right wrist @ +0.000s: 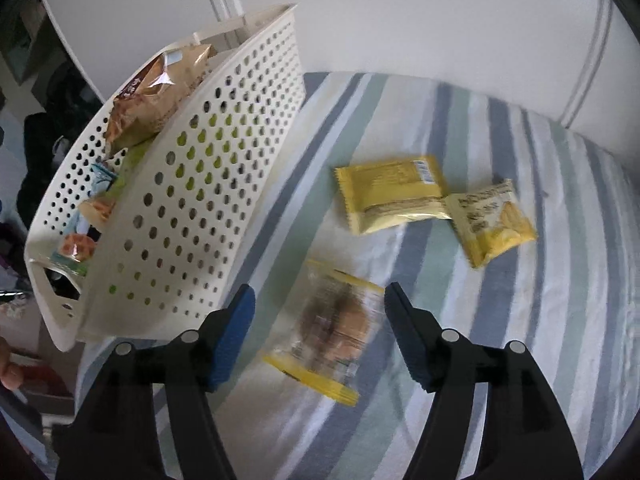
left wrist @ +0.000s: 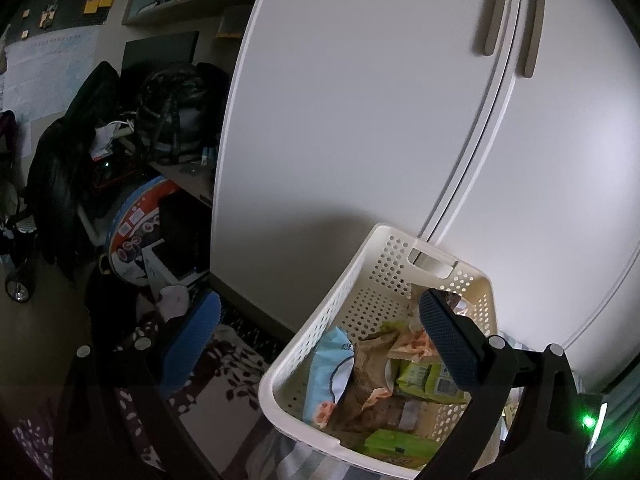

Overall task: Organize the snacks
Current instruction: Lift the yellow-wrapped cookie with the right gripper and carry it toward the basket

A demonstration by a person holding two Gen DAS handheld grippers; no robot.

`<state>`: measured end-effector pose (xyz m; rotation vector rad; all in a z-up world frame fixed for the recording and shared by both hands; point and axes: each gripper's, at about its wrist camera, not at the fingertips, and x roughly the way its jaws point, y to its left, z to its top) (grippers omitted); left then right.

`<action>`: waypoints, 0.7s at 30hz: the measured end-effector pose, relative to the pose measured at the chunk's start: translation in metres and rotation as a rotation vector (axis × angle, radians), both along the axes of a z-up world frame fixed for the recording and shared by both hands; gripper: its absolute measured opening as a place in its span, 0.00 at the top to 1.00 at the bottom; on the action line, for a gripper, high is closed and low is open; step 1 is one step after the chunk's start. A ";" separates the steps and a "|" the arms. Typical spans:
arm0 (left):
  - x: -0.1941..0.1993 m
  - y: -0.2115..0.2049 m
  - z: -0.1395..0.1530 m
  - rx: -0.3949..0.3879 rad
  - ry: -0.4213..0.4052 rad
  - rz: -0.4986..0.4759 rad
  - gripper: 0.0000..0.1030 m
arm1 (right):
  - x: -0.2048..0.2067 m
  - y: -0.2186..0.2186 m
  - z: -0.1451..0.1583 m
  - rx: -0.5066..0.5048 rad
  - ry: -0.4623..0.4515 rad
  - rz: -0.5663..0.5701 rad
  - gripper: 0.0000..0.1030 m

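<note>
A white perforated basket [left wrist: 362, 280] [right wrist: 192, 208] stands on a striped cover and holds several snacks: a light blue packet [left wrist: 332, 364], green packets [left wrist: 424, 376] and a brown bag [right wrist: 160, 92]. My left gripper [left wrist: 320, 298] is open, its right finger above the basket's contents and its left finger outside the basket. Next to the basket lies a clear packet with yellow ends [right wrist: 332, 328], blurred. It sits between the spread fingers of my open right gripper [right wrist: 320, 290], untouched. Two yellow packets [right wrist: 392, 196] [right wrist: 492, 220] lie farther back on the cover.
White wardrobe doors [left wrist: 380, 120] rise right behind the basket. The striped cover [right wrist: 500, 320] stretches to the right. Left of the wardrobe are a cluttered desk with dark bags [left wrist: 160, 112] and a patterned rug [left wrist: 232, 372]. A person's hand [right wrist: 10, 372] shows at the lower left.
</note>
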<state>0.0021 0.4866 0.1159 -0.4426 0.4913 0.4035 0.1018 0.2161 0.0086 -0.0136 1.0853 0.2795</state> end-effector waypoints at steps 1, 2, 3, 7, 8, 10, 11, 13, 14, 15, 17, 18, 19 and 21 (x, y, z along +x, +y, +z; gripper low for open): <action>0.000 -0.001 0.000 0.000 0.000 0.000 0.02 | -0.001 -0.004 0.001 0.002 -0.007 -0.012 0.34; 0.000 -0.001 0.000 0.000 0.001 0.001 0.02 | -0.004 -0.008 0.002 0.006 -0.014 -0.027 0.34; 0.000 0.000 0.000 0.001 0.002 0.000 0.02 | -0.008 -0.011 0.004 0.010 -0.018 -0.042 0.34; 0.000 -0.001 0.001 0.002 0.003 -0.008 0.02 | -0.011 -0.014 0.000 0.029 0.008 -0.035 0.34; 0.002 -0.002 0.001 0.003 0.004 -0.011 0.02 | -0.011 -0.012 -0.003 0.025 0.013 -0.030 0.34; 0.003 -0.004 0.002 0.008 0.005 -0.022 0.02 | -0.006 0.000 -0.011 0.000 0.014 -0.019 0.34; 0.004 -0.005 0.002 0.011 0.006 -0.024 0.02 | -0.004 0.003 -0.015 -0.008 0.017 -0.016 0.34; 0.006 -0.006 0.001 0.012 0.008 -0.030 0.02 | -0.003 0.004 -0.022 0.004 0.050 -0.011 0.49; 0.006 -0.007 0.001 0.010 0.009 -0.031 0.02 | 0.000 0.004 -0.024 0.004 0.056 -0.011 0.51; 0.007 -0.007 0.000 0.008 0.012 -0.031 0.02 | -0.001 0.002 -0.023 -0.001 0.052 -0.013 0.58; 0.008 -0.008 -0.001 0.005 0.016 -0.032 0.02 | -0.002 -0.004 -0.023 0.006 0.054 -0.006 0.62; 0.008 -0.008 -0.001 0.005 0.016 -0.032 0.02 | -0.003 -0.006 -0.023 0.004 0.052 -0.010 0.63; 0.008 -0.008 -0.001 0.005 0.016 -0.032 0.02 | -0.005 -0.010 -0.021 -0.001 0.045 -0.018 0.63; 0.008 -0.007 0.000 0.004 0.013 -0.028 0.02 | -0.007 -0.023 -0.015 0.004 0.031 -0.033 0.63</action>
